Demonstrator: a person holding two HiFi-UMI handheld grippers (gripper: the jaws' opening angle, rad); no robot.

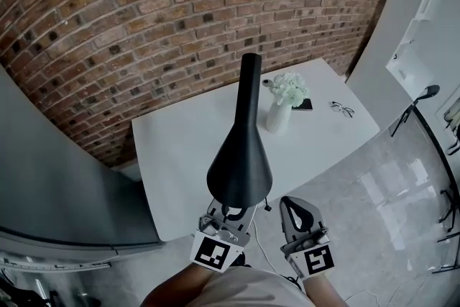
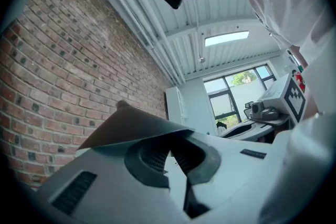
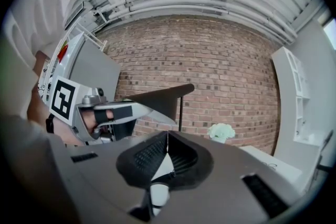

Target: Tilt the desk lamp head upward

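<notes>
Lamp head [image 1: 241, 162] is over the white table [image 1: 180, 147], its stem running to 12 o'clock in head view. Left gripper [image 1: 227, 218] sits at its 6 o'clock, and head view hides the tips under the rim. Left gripper view shows me its jaws pressed together, the rim lying across their tips. Right gripper [image 1: 298, 211] is at 4 o'clock, apart from the lamp head. Its own view shows jaws together on nothing. Flower vase [image 1: 279, 115] is at 1 o'clock.

White table [image 1: 180, 154], vase of white flowers [image 1: 279, 117] toward its far end, dark flat item [image 1: 303, 105] just beside, eyeglasses [image 1: 342, 109] apart
</notes>
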